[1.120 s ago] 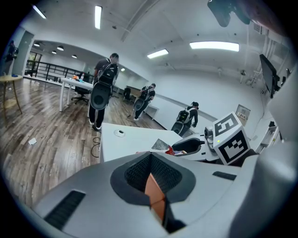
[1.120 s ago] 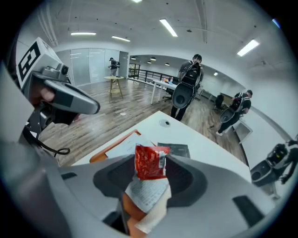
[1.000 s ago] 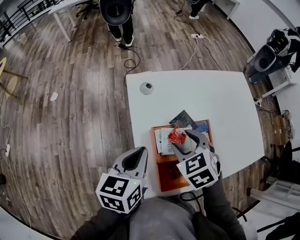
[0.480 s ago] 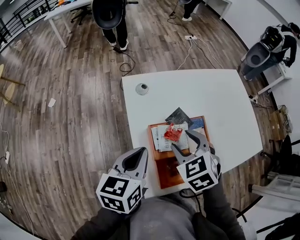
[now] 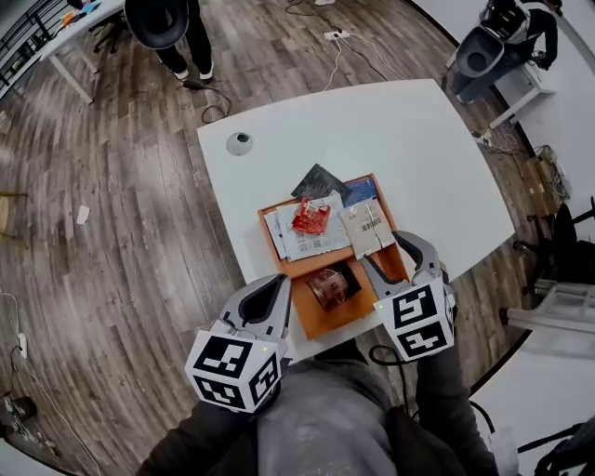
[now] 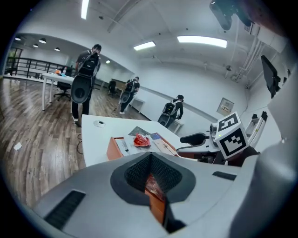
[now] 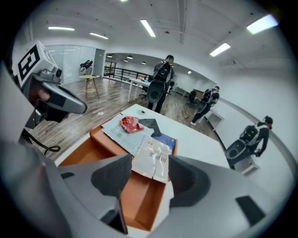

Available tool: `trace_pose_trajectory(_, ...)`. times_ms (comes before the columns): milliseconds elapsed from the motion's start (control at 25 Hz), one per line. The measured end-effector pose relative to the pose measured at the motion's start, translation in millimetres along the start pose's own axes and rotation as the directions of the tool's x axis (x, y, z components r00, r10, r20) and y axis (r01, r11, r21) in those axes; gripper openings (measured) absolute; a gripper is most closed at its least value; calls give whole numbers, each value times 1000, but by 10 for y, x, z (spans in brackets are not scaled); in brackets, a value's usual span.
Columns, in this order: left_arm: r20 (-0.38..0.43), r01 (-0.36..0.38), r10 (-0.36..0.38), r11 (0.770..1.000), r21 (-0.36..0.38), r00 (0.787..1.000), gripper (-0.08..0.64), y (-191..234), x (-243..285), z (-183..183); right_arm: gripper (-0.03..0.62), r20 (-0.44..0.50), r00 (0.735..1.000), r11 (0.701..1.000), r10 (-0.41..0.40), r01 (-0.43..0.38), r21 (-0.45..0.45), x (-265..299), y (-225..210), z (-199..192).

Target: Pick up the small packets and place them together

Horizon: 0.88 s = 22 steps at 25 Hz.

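An orange tray (image 5: 339, 318) on the white table (image 5: 372, 130) holds the packets. A crumpled red packet (image 5: 310, 218) lies on white packets (image 5: 299, 240), next to a beige packet (image 5: 367, 228), a dark one (image 5: 318, 179) and a blue one (image 5: 361, 192). A reddish packet (image 5: 327, 286) lies alone in the tray's near part. My right gripper (image 5: 390, 256) stands open at the tray's near right corner; in the right gripper view (image 7: 150, 161) the beige packet (image 7: 156, 151) shows beyond its jaws, not gripped. My left gripper (image 5: 277, 286) is shut and empty at the near left corner.
A small round disc (image 5: 240, 143) sits near the table's far left corner. A person (image 5: 167, 23) stands on the wooden floor beyond the table, with cables (image 5: 216, 102) nearby. The table's near edge runs just under both grippers.
My right gripper has drawn back from the red packet to the tray's near right corner, uncovering the beige packet and the reddish one. The whole view has shifted, with the tray now further left.
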<state>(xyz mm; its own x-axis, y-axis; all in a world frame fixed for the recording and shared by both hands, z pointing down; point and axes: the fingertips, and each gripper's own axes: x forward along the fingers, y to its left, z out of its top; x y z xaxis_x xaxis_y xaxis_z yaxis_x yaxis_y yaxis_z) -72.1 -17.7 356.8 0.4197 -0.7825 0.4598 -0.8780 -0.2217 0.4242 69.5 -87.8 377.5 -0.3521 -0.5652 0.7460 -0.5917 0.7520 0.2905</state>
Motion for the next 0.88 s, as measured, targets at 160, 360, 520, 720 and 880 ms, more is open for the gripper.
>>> trace_pose_trajectory(160, -32, 54, -53, 998, 30, 998, -3, -175, 117, -64, 238, -34, 998, 997, -48, 50, 55, -127, -99, -283)
trace_pose_trajectory(360, -87, 111, -106, 992, 56, 991, -3, -353, 246, -190, 238, -79, 996, 993, -47, 55, 104, -190, -21, -591)
trace_pose_trajectory(520, -122, 123, -115, 990, 64, 986, -3, -381, 298, -293, 238, -92, 996, 994, 22, -12, 111, -67, 241, -699)
trace_pose_trajectory(720, -133, 78, -69, 995, 63, 989, -3, -217, 254, -300, 238, -109, 980, 986, 164, -160, 50, 213, 703, -642)
trace_pose_trajectory(880, -126, 22, -15, 998, 51, 992, -3, -25, 167, -262, 238, -139, 959, 968, 248, -249, 7, 388, 945, -591)
